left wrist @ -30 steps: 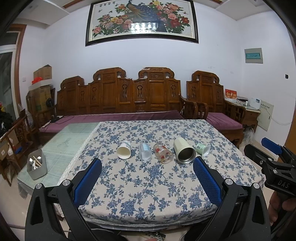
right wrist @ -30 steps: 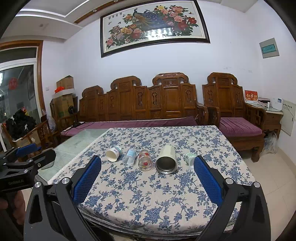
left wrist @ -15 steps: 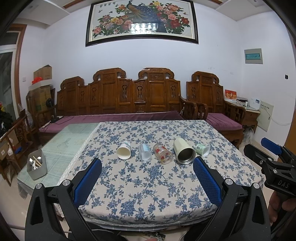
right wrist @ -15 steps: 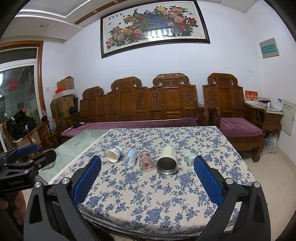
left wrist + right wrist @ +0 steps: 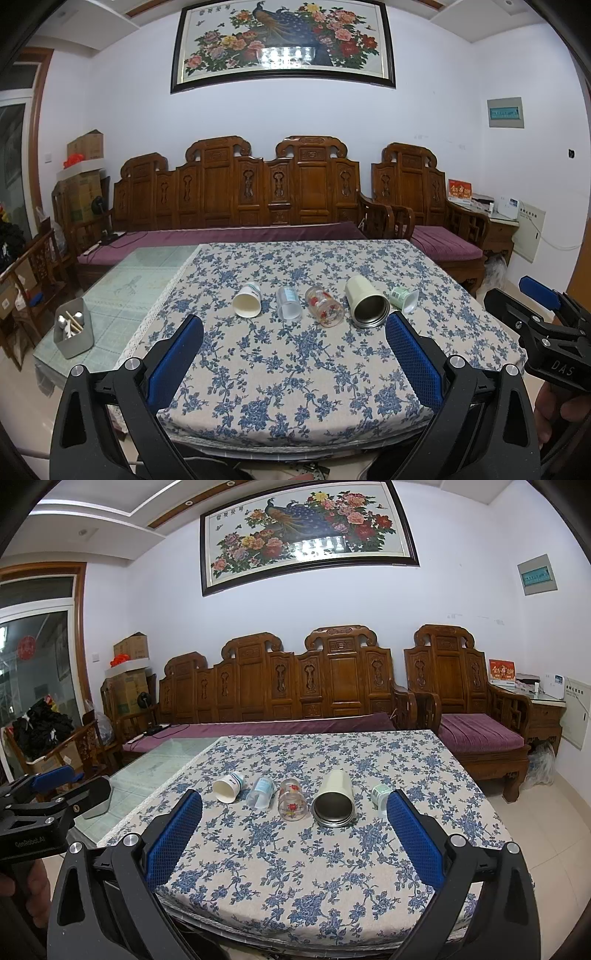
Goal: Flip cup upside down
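Several cups lie on their sides in a row on the floral tablecloth (image 5: 295, 369): a white paper cup (image 5: 247, 300) (image 5: 229, 786), a clear plastic cup (image 5: 288, 303) (image 5: 261, 792), a glass with red flowers (image 5: 324, 306) (image 5: 291, 799), a cream steel-lined tumbler (image 5: 365, 306) (image 5: 335, 798) and a small green cup (image 5: 404, 297) (image 5: 380, 794). My left gripper (image 5: 293, 332) is open and empty, held back near the table's front edge. My right gripper (image 5: 294, 812) is open and empty, also short of the cups.
A grey box with chopsticks (image 5: 73, 332) stands on the glass table part at left. A carved wooden bench (image 5: 240, 199) with purple cushions runs behind the table. The right gripper also shows in the left wrist view (image 5: 546, 332), at the right edge.
The right wrist view has crept slightly closer to the table. The cups have not moved and both grippers stay open.
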`<state>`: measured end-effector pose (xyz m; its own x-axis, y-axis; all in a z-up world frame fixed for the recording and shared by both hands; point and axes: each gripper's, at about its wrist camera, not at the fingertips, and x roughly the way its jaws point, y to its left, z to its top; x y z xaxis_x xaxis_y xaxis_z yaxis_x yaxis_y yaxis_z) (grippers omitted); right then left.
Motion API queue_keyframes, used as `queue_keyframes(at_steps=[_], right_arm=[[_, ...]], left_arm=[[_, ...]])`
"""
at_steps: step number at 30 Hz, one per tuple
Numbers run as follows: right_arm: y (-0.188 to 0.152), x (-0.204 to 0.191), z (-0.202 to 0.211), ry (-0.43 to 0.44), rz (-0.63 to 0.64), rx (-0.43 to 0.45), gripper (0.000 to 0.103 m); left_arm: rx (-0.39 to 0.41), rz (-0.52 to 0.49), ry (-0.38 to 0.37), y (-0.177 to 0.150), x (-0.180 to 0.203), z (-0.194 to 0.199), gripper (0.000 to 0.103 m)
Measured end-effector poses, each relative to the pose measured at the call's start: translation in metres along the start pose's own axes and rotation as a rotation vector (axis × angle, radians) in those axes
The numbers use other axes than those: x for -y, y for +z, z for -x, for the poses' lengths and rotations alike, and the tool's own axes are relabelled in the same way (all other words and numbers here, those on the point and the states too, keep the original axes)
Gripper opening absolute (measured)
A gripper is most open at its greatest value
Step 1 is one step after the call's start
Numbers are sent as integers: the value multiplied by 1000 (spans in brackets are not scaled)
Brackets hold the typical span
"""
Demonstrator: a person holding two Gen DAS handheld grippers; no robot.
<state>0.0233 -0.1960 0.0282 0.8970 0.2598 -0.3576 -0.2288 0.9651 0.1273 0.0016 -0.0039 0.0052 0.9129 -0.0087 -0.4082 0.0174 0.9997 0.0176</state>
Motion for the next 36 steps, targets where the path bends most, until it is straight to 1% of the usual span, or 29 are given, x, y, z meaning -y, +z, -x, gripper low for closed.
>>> queue_keyframes(at_steps=[31, 36], right_arm=[[1, -2, 2, -1, 1, 2, 101], [0, 0, -2, 3, 1, -7, 101]], left_arm=[[2, 0, 0, -1, 0, 0, 95], [-16, -1, -9, -1, 0, -5, 95]])
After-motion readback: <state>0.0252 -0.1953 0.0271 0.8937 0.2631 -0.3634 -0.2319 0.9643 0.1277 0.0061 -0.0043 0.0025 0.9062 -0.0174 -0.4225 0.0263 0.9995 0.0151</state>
